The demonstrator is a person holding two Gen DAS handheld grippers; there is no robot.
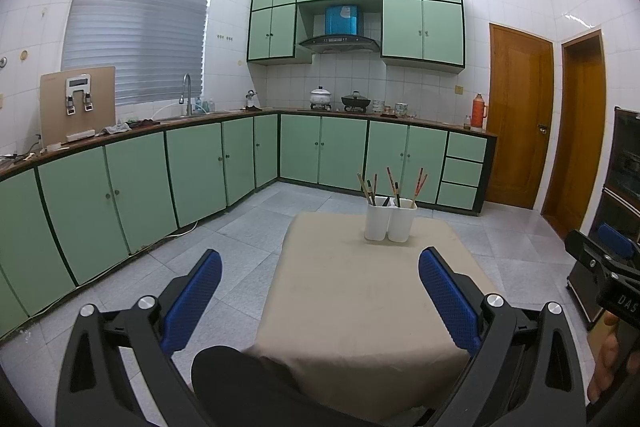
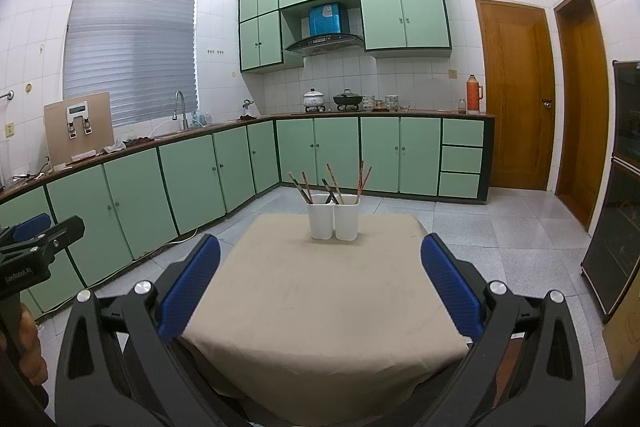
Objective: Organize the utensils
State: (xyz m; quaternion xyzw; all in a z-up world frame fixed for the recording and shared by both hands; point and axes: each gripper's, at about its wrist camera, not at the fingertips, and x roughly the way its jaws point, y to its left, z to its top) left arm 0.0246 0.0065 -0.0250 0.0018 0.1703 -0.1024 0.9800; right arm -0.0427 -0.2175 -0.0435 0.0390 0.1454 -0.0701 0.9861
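Landmark: range hood [image 2: 325, 42], centre of the back wall. Blue box [image 2: 327, 19] in the niche directly above it. White lidded pot [image 2: 314, 97] and dark wok [image 2: 347, 99] on the counter directly below. Stacked bowls [image 2: 368, 102] just right of the wok; orange thermos [image 2: 474, 94] further right, near the wooden door [image 2: 514, 95]. Far left of the hood: faucet [image 2: 179, 109], window blinds [image 2: 130, 51], beige water purifier [image 2: 78, 129].

left gripper [image 1: 320, 263]: jaws spread wide, holding nothing, level | right gripper [image 2: 320, 251]: jaws spread wide, holding nothing, level
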